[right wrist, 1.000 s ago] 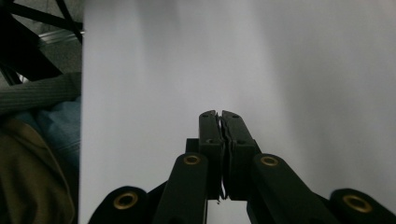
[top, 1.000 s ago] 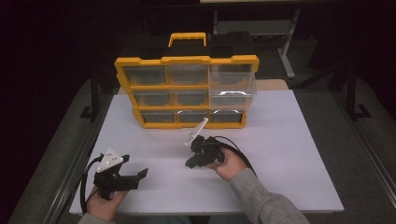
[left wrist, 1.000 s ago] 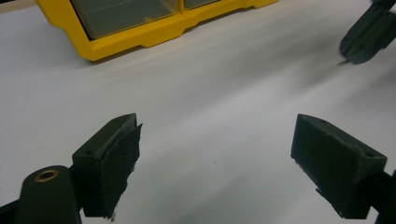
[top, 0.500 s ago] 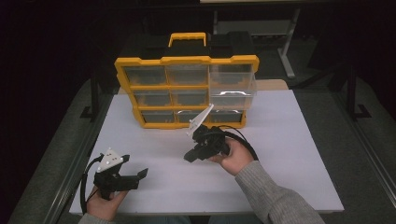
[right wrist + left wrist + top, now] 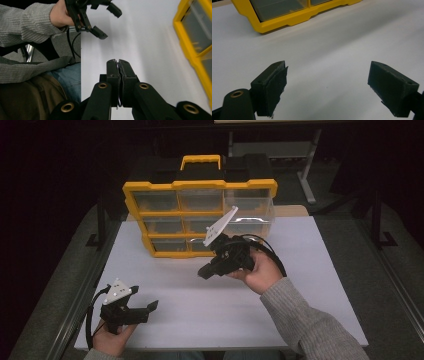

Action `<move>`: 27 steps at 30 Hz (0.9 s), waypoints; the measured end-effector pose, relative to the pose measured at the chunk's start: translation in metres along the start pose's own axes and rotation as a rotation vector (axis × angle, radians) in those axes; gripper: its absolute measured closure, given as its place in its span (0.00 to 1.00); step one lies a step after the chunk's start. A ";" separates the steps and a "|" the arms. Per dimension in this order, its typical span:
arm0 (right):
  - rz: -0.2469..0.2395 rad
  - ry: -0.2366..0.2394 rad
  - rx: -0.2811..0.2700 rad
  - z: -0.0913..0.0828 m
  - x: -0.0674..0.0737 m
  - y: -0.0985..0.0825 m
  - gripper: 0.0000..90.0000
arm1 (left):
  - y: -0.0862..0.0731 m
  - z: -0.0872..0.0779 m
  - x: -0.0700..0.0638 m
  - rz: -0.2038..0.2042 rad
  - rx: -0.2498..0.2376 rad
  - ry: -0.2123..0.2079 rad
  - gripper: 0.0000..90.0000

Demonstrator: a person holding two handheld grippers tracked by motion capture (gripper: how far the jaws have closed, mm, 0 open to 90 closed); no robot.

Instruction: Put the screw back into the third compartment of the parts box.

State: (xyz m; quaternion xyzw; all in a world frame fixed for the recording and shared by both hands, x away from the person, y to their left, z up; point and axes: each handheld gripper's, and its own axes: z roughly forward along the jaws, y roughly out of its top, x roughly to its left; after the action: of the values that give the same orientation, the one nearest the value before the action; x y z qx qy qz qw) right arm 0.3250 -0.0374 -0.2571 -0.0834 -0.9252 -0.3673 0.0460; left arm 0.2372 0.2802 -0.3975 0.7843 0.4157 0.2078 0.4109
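Right gripper view: right hand-held gripper (image 5: 119, 62) closed, empty.

white table (image 5: 310, 270), dark room, grey floor (image 5: 395, 285)

Organizer case (image 5: 200, 185): yellow frame and handle, black back/top, clear drawers (image 5: 249, 212) with a grey-smoky tint; some yellowish bits seen through the fronts. Same yellow frame in left gripper view (image 5: 294, 18) and right gripper view (image 5: 190, 50).

Table top (image 5: 300, 285): plain white, no pattern. Surround is dark grey, room behind near black.

Left gripper (image 5: 150, 306): black body, black cable, pale grey three-cornered plate. Right gripper (image 5: 204, 273): same black, plate white-grey.

Jaws in both gripper views: matt black, brass-coloured rivets at the pivots.

Sleeve (image 5: 310, 320): grey ribbed knit. In the right gripper view, blue denim (image 5: 67, 77) and olive-brown fabric (image 5: 27, 100).
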 end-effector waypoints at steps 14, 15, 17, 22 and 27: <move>0.004 -0.021 -0.019 -0.043 -0.004 0.023 0.97 | 0.000 -0.002 0.001 0.010 0.008 0.003 0.16; 0.006 -0.023 -0.019 -0.046 -0.005 0.024 0.97 | 0.000 -0.002 0.002 0.012 0.007 0.003 0.16; 0.006 -0.033 -0.019 -0.052 -0.006 0.027 0.97 | 0.000 -0.002 0.001 0.009 0.006 0.004 0.16; 0.030 -0.043 -0.032 -0.071 -0.009 0.033 0.97 | 0.001 -0.003 0.001 0.013 0.016 0.003 0.16; 0.037 -0.073 -0.046 -0.090 -0.016 0.039 0.97 | 0.000 -0.002 0.001 0.007 0.011 0.002 0.16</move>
State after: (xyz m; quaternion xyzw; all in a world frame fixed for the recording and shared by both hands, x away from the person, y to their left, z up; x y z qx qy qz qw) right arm 0.3504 -0.0734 -0.1674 -0.1149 -0.9158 -0.3844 0.0170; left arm 0.2364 0.2823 -0.3959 0.7877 0.4147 0.2078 0.4053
